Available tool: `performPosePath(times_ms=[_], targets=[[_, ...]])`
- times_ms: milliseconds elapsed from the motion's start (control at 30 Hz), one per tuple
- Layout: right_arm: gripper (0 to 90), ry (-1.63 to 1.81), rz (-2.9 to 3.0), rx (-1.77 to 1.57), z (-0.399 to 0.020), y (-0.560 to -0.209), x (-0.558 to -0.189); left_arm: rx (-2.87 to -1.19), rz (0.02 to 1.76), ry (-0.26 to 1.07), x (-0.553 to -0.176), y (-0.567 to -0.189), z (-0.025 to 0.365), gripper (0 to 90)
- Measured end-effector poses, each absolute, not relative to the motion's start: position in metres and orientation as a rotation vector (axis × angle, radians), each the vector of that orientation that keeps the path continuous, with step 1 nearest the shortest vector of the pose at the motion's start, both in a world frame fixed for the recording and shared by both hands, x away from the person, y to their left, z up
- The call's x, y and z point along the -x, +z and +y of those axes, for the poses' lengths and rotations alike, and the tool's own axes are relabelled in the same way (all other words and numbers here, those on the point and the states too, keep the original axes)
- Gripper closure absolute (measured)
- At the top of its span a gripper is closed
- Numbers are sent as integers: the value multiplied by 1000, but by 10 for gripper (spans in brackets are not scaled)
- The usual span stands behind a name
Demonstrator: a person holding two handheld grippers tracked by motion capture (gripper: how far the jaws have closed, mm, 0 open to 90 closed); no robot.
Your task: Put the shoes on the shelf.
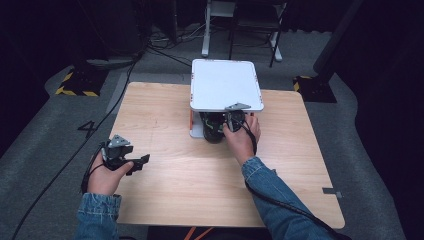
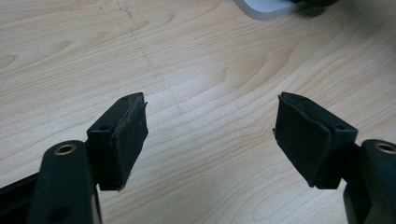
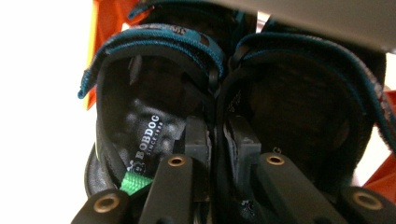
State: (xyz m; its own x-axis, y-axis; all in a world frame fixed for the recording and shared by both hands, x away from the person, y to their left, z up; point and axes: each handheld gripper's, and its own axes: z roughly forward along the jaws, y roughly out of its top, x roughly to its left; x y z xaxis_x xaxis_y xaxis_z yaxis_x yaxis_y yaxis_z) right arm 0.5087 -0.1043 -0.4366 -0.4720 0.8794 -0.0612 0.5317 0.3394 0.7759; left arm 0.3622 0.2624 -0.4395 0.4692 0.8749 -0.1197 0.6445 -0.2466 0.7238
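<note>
A pair of dark shoes [image 1: 214,131] with blue-edged straps stands under a white shelf [image 1: 225,82] at the table's far middle. In the right gripper view the left shoe [image 3: 154,107], marked BOBDOG inside, and the right shoe [image 3: 299,107] sit side by side. My right gripper [image 3: 218,135] has one jaw inside each shoe, and the pads pinch the two adjoining inner walls together. From above, the right gripper [image 1: 225,125] reaches under the shelf's front edge. My left gripper [image 1: 140,164] rests low over the table's left side, open and empty, with bare wood between its jaws [image 2: 210,135].
The shelf stands on orange supports [image 1: 191,120] over a white base [image 2: 266,8], and its underside [image 3: 327,18] hangs close above the shoes. The wooden table [image 1: 190,175] spreads wide in front. Cables and a chair frame [image 1: 240,30] are on the floor beyond.
</note>
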Motion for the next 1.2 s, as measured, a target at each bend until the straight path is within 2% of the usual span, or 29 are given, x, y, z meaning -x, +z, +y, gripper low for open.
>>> performPosePath(times_ms=[67, 133, 400, 700, 1200], targets=[[758, 1003, 2105, -1206, -105, -438, -509, -1985, 1255, 399, -363, -439, 261, 261], [543, 1029, 2017, -1126, -105, -443, -513, -1991, 1249, 398, -363, -439, 259, 261], [446, 1109, 2022, -1056, -115, -442, -515, -2007, 1235, 392, -368, -440, 255, 260], [415, 1316, 2033, -1055, -149, -423, -487, -2015, 1193, 366, -376, -440, 241, 260], [432, 1424, 2166, -1000, -194, -401, -419, -2047, 985, 287, -386, -429, 180, 279]])
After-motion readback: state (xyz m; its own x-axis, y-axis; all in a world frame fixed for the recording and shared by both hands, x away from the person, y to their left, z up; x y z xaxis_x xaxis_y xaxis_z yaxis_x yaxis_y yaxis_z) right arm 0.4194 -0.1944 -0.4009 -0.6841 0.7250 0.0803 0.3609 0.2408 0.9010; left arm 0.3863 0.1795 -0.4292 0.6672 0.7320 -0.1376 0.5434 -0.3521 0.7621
